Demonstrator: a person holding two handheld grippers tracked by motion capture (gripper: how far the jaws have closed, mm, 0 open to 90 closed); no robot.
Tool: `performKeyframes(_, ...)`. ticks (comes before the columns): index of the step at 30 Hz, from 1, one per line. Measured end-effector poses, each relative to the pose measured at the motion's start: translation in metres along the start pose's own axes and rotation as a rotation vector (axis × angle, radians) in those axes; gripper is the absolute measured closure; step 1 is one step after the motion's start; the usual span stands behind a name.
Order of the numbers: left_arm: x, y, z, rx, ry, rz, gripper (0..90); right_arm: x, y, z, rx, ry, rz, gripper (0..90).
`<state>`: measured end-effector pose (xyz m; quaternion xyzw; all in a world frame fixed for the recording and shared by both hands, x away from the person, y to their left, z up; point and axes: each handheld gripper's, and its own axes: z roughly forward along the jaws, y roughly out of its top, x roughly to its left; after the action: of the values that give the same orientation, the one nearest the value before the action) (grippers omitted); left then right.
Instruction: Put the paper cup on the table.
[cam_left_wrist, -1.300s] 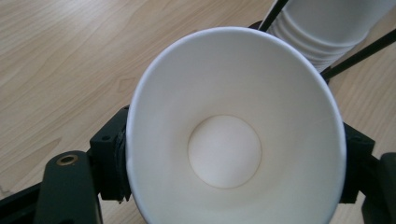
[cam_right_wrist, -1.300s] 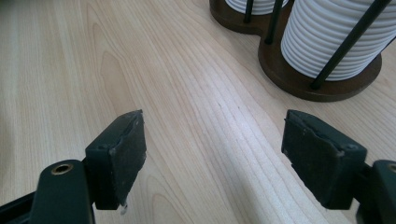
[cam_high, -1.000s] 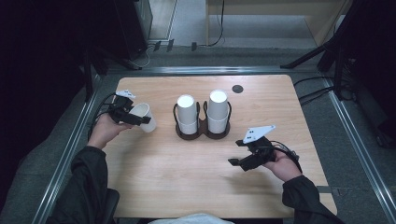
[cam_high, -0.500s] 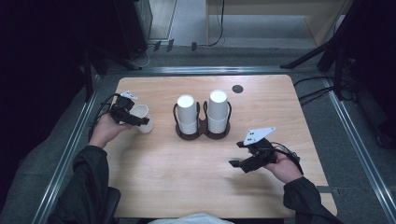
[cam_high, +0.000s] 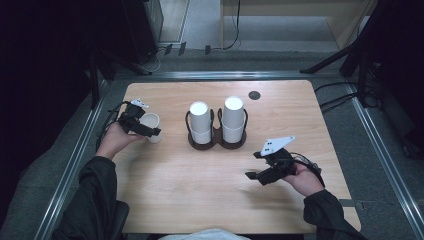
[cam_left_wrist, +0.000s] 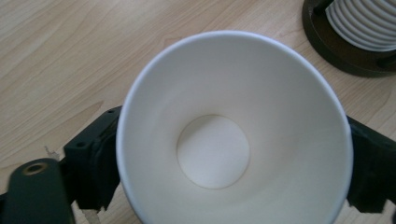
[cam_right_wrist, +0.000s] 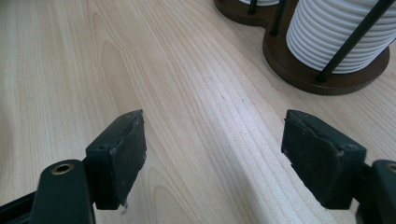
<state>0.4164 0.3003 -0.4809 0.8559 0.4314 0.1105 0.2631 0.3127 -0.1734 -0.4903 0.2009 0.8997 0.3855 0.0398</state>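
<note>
Wooden table (cam_high: 200, 200): light grain, rounded corners, small dark disc (cam_high: 254, 95) set near its far edge.

Cup holder (cam_high: 217, 141): dark double base with thin upright rods, at the middle of the table. It carries two stacks of white cups (cam_high: 234, 119), side by side, both upright. In my right gripper view the ribbed rims of one stack sit at the upper right, inside the rods.

Paper cup (cam_left_wrist: 233, 135): single, white, on the table left of the holder and apart from it. My left gripper view looks straight into its open mouth and down to the round bottom.

Left gripper (cam_high: 145, 127): my jaws stand either side of the cup; they have just been opening, with the cup between them. Whether the pads still touch its wall I cannot tell.

Right gripper (cam_right_wrist: 212, 154): jaws wide apart over bare wood, nothing between them. It sits near my side of the table, to the right, well away from the cup.
</note>
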Motion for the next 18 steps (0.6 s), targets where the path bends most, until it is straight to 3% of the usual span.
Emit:
performKeyframes(4,0.003,0.000,-0.002,-0.019,-0.044,-0.039,5.2,0.000,0.000,0.000,-0.001,0.002,0.003,22.2)
performKeyframes(7,0.004,0.000,-0.006,-0.039,-0.101,-0.047,5.1,0.000,0.000,0.000,0.001,0.001,0.003,22.2)
performKeyframes(18,0.004,0.002,-0.023,-0.098,-0.100,-0.081,4.9,0.001,0.001,-0.001,-0.001,-0.005,-0.005,22.2)
